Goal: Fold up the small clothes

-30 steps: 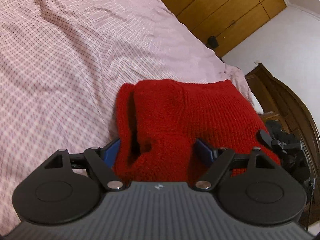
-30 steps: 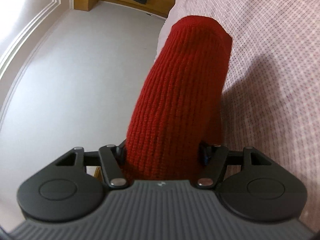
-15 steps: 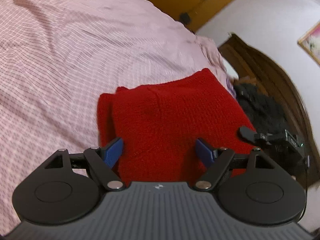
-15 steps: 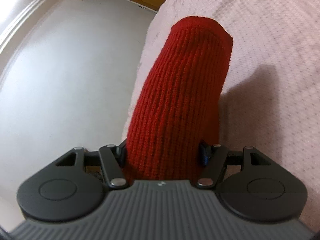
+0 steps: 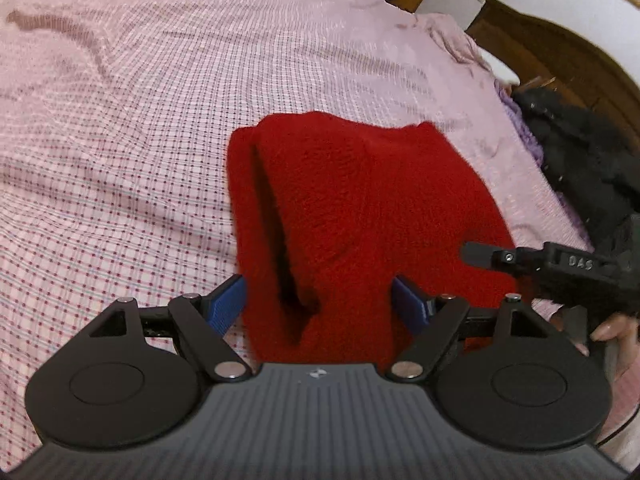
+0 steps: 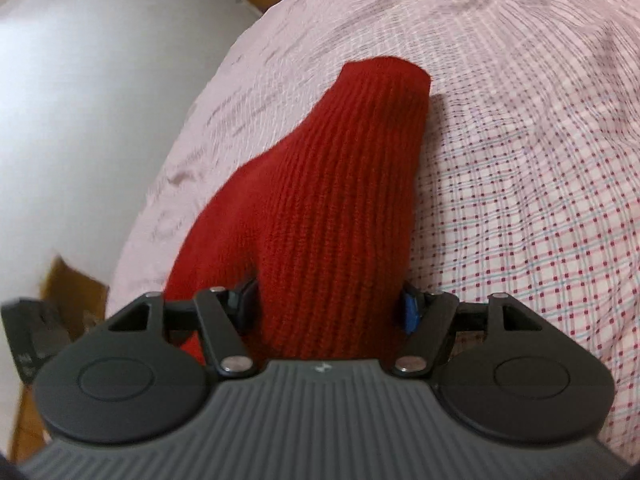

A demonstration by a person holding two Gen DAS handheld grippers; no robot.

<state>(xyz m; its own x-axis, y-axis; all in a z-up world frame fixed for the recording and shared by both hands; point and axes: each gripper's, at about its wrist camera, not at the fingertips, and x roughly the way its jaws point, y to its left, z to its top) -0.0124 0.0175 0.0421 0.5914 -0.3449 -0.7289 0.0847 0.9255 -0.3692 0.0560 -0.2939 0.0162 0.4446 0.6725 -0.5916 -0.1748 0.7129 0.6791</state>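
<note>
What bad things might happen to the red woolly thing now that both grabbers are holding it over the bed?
1. The red knit garment is bunched thickly inside the left gripper, so a layer might slip out and undo the fold.
2. In the right wrist view, the part held by the right gripper lies near the edge of the bed, so it might slide off towards the floor.
3. Both grippers pulling apart might stretch the knit.

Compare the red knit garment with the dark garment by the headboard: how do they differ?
The red knit garment is bright red and ribbed; the dark garment is black and fuzzy-looking. The red knit garment runs between the fingers of both hand-held grippers; the dark garment is in neither. The red one lies out on the checked bedsheet; the dark one sits heaped by the wooden headboard. Both are on the bed.
</note>
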